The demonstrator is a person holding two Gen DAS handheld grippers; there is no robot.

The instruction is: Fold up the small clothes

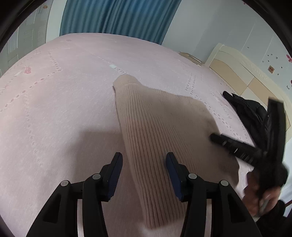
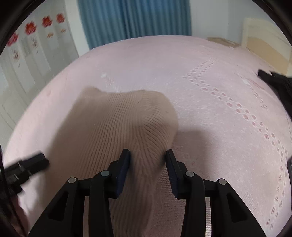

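Across the frame's centre, on the pink bed (image 1: 54, 109), lies a soft, light ribbed beige garment (image 1: 155, 124); both jaws open astride it; grip edges.

A beige ribbed knitted garment (image 1: 155, 131) lies on a pink patterned bedspread (image 1: 63, 94), near its front edge. A black crumpled garment (image 1: 250, 111) lies on the bedspread well to the right. Behind the bed hangs a blue pleated curtain (image 1: 116, 16); a cream wooden headboard (image 1: 242, 73) stands at right.
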